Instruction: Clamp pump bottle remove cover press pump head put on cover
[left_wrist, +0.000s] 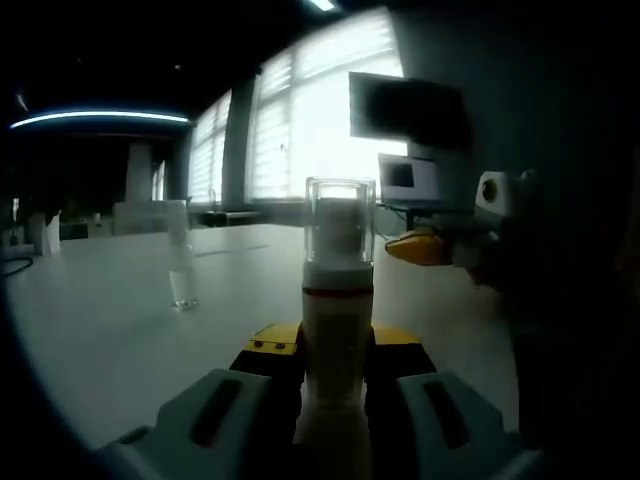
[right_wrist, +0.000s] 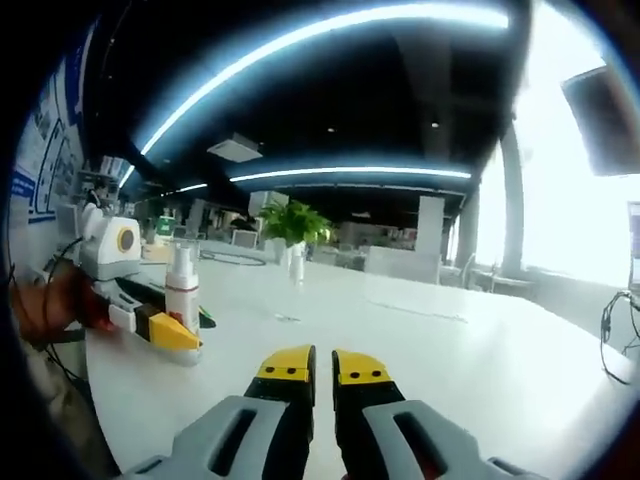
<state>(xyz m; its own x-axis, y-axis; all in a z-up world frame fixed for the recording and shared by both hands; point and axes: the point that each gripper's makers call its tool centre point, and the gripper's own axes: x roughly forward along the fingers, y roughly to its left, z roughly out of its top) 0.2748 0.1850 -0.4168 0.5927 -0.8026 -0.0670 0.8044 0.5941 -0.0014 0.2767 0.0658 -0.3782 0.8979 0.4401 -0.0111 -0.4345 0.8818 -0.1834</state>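
Note:
A white pump bottle (left_wrist: 338, 330) with a red band stands upright between the jaws of my left gripper (left_wrist: 336, 348), which is shut on its body. A clear cover (left_wrist: 340, 222) sits over the pump head. My right gripper (left_wrist: 420, 248) comes in from the right at cover height, a short way off and not touching it. In the right gripper view, my right gripper (right_wrist: 322, 368) has its yellow-tipped jaws shut with nothing between them. The left gripper (right_wrist: 170, 330) holds the bottle (right_wrist: 182, 290) at the left, on the table.
The white table (right_wrist: 450, 350) stretches far ahead. A clear glass vessel (left_wrist: 181, 265) stands on it to the bottle's left. A green plant in a vase (right_wrist: 294, 232) stands further back. A monitor (left_wrist: 405, 110) and bright windows lie behind. A hand (right_wrist: 55, 305) holds the left gripper.

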